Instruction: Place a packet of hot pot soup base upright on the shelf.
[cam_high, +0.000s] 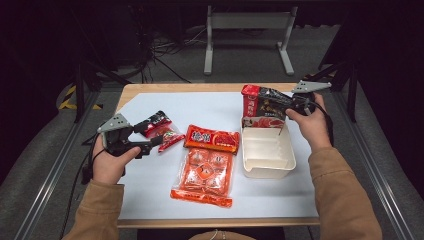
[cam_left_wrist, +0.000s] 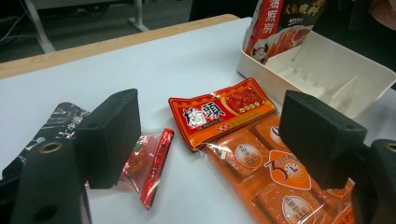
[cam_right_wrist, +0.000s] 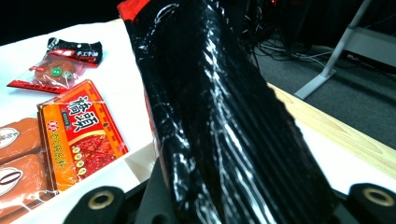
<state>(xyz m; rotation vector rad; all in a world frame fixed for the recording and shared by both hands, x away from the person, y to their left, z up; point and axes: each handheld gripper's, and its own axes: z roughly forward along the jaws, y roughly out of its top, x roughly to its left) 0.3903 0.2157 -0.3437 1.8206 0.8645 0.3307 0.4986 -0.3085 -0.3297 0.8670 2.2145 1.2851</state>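
My right gripper (cam_high: 294, 106) is shut on a black and red pouch (cam_high: 262, 102), held upright at the far end of a white divided bin (cam_high: 270, 167). The pouch's lower end dips inside the bin's far wall. In the right gripper view the glossy black pouch (cam_right_wrist: 224, 116) rises between the jaws and hides their tips. My left gripper (cam_high: 154, 142) rests open on the left of the table. Its pads (cam_left_wrist: 112, 137) straddle a small red and black snack packet (cam_left_wrist: 149, 161) without touching it.
A red-orange flat packet (cam_high: 212, 139) lies mid-table, overlapping a larger clear pack of orange blocks (cam_high: 204, 175) nearer the person. A white sheet (cam_high: 150, 200) covers the wooden table. A metal stand (cam_high: 247, 22) sits on the floor beyond the table.
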